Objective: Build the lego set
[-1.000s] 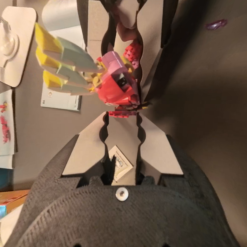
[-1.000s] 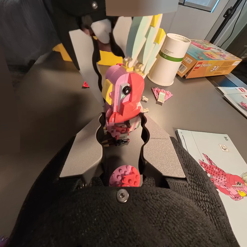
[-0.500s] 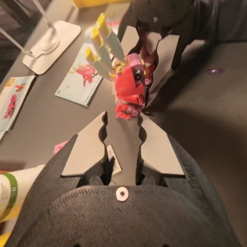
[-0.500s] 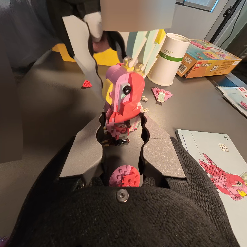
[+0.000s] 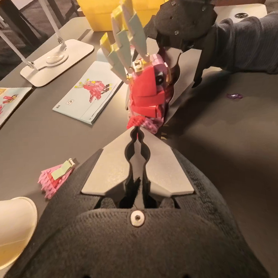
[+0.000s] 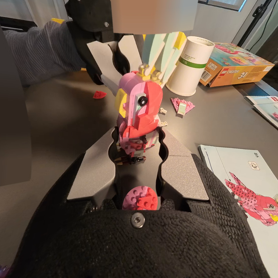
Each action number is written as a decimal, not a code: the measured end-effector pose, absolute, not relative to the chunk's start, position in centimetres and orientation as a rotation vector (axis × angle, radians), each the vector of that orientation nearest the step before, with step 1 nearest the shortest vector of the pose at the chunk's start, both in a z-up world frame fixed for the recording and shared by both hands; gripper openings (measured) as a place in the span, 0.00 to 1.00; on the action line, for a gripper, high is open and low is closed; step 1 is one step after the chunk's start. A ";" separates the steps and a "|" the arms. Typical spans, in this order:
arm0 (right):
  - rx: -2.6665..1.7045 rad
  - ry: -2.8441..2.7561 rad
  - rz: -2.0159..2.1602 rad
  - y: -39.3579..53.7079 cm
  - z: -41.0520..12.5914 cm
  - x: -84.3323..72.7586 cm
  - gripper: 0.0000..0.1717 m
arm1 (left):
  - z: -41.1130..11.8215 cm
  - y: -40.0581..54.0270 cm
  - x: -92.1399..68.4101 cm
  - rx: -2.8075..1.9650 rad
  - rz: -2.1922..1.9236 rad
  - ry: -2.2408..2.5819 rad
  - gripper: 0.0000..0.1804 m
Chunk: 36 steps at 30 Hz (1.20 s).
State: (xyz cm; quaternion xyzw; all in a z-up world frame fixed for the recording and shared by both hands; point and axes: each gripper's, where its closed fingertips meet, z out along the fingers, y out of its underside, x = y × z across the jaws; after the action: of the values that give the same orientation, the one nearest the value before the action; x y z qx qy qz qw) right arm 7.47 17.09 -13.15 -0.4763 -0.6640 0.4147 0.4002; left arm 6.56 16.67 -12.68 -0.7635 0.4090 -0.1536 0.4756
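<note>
A red, pink and yellow brick bird (image 6: pixel 139 108) with pale green and yellow crest feathers stands upright on the dark table (image 6: pixel 210 120). My right gripper (image 6: pixel 137 133) is shut on its lower body, with a pad pressed to each side. The bird also shows in the left wrist view (image 5: pixel 147 93), with the right gripper (image 5: pixel 177 78) behind it. My left gripper (image 5: pixel 136 129) is shut on the thin edge of a red studded plate (image 5: pixel 135 122) low on the bird, beside a pink studded plate (image 5: pixel 151 127). The left gripper (image 6: pixel 118 63) also shows behind the bird in the right wrist view, its tips hidden.
An upturned white paper cup (image 6: pixel 191 66), an orange box (image 6: pixel 240 67), open instruction booklets (image 6: pixel 248 180) (image 5: pixel 88 93), a pink wing piece (image 6: pixel 182 106) (image 5: pixel 55 177), a round pink and red plate (image 6: pixel 140 198), a small red piece (image 6: pixel 99 94), a stand base (image 5: pixel 57 60) and a sleeve (image 5: pixel 248 45) are about. Left and right tips are no more than a few centimetres apart. From either gripper's tips it is about 15 cm to the pink wing piece (image 6: pixel 182 106). Seen from the left wrist view (image 5: pixel 58 172) as well.
My left gripper swung from above the bird to its side and lower, then shut its open jaws on the red plate. The right gripper kept its hold and stayed still.
</note>
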 end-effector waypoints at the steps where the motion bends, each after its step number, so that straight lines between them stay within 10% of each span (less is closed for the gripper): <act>1: -1.203 -1.680 1.047 17.1 -13.1 7.5 0.31 | -12.6 16.8 6.2 -1.868 -0.354 0.985 0.00; 3: -1.202 -1.680 1.046 17.1 -13.1 7.5 0.31 | -11.8 17.3 5.3 -1.837 -0.318 0.921 0.02; 9: -1.219 -1.669 1.044 17.2 -13.1 7.4 0.31 | -10.3 16.6 7.9 -1.795 -0.570 0.914 0.56; 36: -1.846 -1.720 0.737 20.0 -18.0 19.3 0.42 | -10.5 12.3 6.4 -1.770 -0.350 0.750 0.51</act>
State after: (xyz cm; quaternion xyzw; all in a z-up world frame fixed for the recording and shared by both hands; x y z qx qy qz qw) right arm 19.34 20.02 -17.95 -0.6794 -0.6329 0.2712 0.2538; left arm 6.42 12.32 -10.45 -0.7509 0.3181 -0.1486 0.5594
